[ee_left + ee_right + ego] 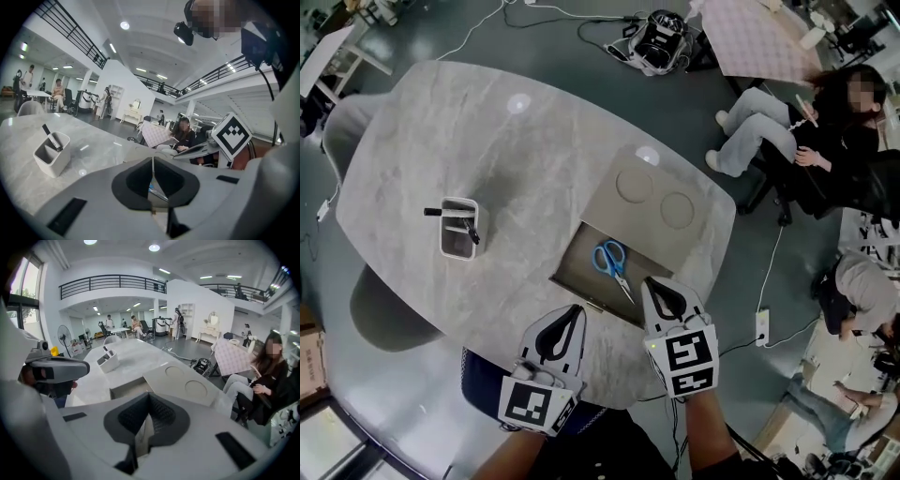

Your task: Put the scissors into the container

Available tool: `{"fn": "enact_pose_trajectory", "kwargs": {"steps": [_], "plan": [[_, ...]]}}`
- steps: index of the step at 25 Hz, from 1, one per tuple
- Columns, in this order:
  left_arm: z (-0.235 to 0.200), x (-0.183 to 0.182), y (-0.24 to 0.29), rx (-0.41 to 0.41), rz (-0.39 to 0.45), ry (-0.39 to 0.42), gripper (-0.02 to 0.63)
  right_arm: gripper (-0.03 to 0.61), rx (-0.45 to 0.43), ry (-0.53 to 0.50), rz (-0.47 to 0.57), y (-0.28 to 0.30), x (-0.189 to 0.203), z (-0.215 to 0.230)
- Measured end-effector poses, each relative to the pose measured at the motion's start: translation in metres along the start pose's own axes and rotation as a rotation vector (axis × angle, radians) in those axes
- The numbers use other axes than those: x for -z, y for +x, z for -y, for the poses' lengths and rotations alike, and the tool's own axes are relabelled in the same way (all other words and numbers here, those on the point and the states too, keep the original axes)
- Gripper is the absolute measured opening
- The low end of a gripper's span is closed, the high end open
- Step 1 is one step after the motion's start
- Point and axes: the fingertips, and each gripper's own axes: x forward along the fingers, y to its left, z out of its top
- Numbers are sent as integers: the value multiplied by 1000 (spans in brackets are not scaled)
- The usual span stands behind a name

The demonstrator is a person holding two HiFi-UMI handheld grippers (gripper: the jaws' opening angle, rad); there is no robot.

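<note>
Blue-handled scissors (614,267) lie flat in the table recess (579,265) at frame centre, well apart from the container (448,246) at left; judged light, rigid and slick, best gripped near the pivot; left gripper (574,311) and right gripper (650,283) both closed, empty.

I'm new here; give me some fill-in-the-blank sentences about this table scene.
The metal scissors in the grey stone-look table's open recess have ___ handles. The white rectangular container stands on the scissors' ___ in the head view. The grey panel beside the recess has ___ round dents. Missing: blue; left; two.
</note>
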Motion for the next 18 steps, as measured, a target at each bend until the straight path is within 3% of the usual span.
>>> {"fn": "enact_pose_trajectory", "kwargs": {"steps": [14, 18], "plan": [[69, -62, -80, 15, 121, 95, 23, -3, 28, 111, 282, -153, -35, -29], [89, -83, -104, 16, 169, 123, 23, -3, 56, 101, 364, -192, -39, -38]]}}
